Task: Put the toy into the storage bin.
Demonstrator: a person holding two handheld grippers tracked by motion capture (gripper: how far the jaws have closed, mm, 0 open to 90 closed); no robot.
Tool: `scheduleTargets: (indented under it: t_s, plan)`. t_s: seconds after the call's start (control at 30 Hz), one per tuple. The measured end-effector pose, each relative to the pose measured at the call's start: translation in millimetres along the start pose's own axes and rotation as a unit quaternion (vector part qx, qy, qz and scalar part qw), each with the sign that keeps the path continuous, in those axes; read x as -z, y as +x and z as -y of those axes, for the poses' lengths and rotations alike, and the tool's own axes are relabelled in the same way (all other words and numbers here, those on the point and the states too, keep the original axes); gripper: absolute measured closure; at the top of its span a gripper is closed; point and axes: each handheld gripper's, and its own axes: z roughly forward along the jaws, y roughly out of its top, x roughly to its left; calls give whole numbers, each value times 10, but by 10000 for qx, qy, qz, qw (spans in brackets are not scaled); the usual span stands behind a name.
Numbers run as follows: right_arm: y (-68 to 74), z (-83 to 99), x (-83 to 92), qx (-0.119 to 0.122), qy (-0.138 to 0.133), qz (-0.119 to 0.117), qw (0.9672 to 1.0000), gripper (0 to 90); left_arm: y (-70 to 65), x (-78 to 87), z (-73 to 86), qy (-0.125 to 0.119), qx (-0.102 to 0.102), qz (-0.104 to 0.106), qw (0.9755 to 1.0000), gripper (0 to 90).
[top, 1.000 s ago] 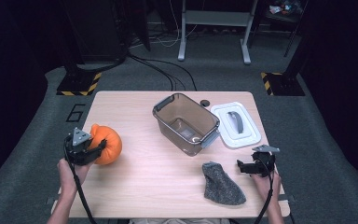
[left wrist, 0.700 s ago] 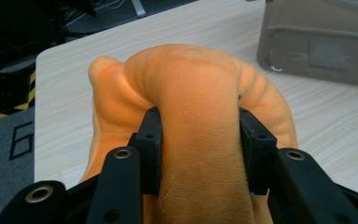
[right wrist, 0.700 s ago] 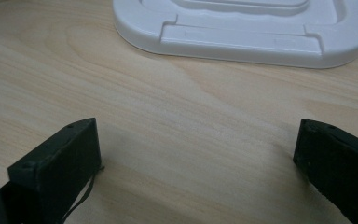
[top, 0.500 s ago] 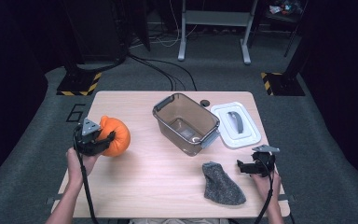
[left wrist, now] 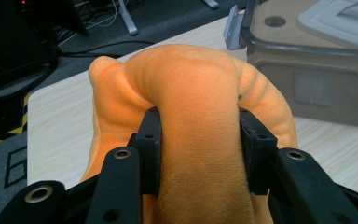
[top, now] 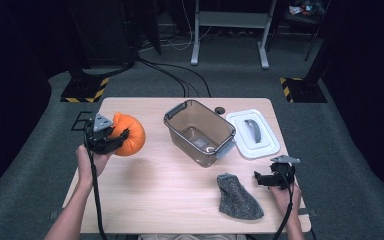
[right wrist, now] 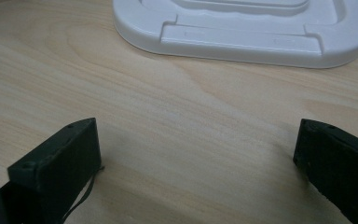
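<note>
Orange plush toy [top: 128,134], smoky brown tub [top: 198,131], white lid [top: 252,133], speckled grey cloth [top: 236,197]

Orange plush toy [left wrist: 200,121]: soft short-pile cloth, velvety and matt, creased into folds where squeezed. Left gripper [left wrist: 199,144]: hard black plastic, matt, set with dull metal screw eyelets; grey plate on top, flat and matt. Table [top: 170,195]: pale wood with fine straight grain, smooth, faint satin sheen. Container [top: 200,131]: see-through smoky brown plastic, smooth and slightly glossy, with grey plastic clasps. Lid [right wrist: 247,28]: white moulded plastic, smooth, low sheen. Grey cloth [top: 237,197]: coarse, flecked knit, rough and matt. Right gripper [right wrist: 198,163] fingers [right wrist: 58,163]: black, matt, faintly grainy. Floor [top: 330,130]: grey carpet, dull, fibrous.
</note>
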Motion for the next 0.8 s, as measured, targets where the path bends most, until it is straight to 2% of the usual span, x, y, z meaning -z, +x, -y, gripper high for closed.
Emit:
scheduleTargets:
  t_s: [0.53, 0.8]
  plan:
    - [0, 0, 0, 1, -3, 1, 10000, 0, -75, -129, -425, -131, -179, 133, 9997, 592]
    - [0, 0, 0, 3, -2, 3, 10000, 0, -174, -201, -662, -180, -337, 209, 9991, 590]
